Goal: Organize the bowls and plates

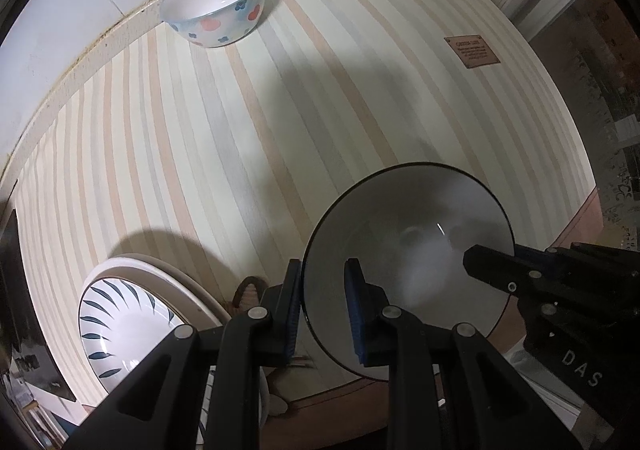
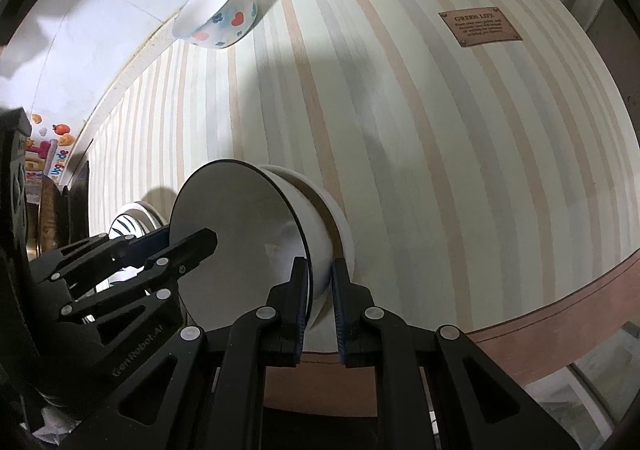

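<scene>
- Bowl with a dark rim (image 1: 408, 270) sits between the two hand-held tools, near the table's close edge, its white inside open toward both cameras.
- Left gripper (image 1: 324, 310) has its jaws set either side of that bowl's rim: one blue pad outside the wall, the other inside. Whether the pads press on the rim or stand just off it cannot be told from the left wrist view.
- Right gripper (image 2: 320, 302) straddles the opposite wall the same way, inner finger in the bowl, outer finger against the white outside; the gap is narrow and the wall fills it, so it appears to be pinching the bowl.
- From the right wrist view the dark-rimmed bowl (image 2: 256, 246) looks nested in a second white bowl (image 2: 340, 226) beneath it.
- Left of the left gripper, close by, a leaf-patterned bowl (image 1: 120, 322) rests on a pale plate (image 1: 192, 286).
- Far ahead of both grippers, at the wall, stands a heart-patterned bowl (image 1: 218, 4).
- Ahead and to the right of them, a small brown plaque (image 2: 479, 28) lies on the striped tablecloth (image 1: 280, 130).
</scene>
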Tool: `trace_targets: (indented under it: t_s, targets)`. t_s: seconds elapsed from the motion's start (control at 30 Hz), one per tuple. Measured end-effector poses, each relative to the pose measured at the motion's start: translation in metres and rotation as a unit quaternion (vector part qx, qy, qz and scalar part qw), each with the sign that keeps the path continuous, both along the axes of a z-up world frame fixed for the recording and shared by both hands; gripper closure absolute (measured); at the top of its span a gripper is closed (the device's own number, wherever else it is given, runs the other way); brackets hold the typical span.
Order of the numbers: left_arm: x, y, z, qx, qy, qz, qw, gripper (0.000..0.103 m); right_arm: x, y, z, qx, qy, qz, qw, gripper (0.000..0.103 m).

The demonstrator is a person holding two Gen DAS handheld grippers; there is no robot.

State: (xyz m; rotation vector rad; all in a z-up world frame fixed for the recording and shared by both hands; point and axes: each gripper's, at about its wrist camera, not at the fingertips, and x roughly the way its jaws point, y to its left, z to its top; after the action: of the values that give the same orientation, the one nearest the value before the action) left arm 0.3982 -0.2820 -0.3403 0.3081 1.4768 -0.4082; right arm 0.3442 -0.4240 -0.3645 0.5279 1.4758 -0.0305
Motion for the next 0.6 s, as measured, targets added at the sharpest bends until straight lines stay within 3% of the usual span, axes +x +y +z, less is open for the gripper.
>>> trace_targets:
  t_s: [0.43, 0.6]
  targets:
    - [-0.001, 0.001, -0.004, -0.001, 0.010, 0.005, 0.9999, 0.084, 0.005, -0.003, 0.002, -0.008, 0.008, 0.007, 1.000, 0.087]
    - [0.005, 0.012, 0.022, -0.022, -0.004, 0.020, 0.9996, 0.084, 0.009, -0.020, 0.020, 0.012, -0.007, -0.015, 1.000, 0.086]
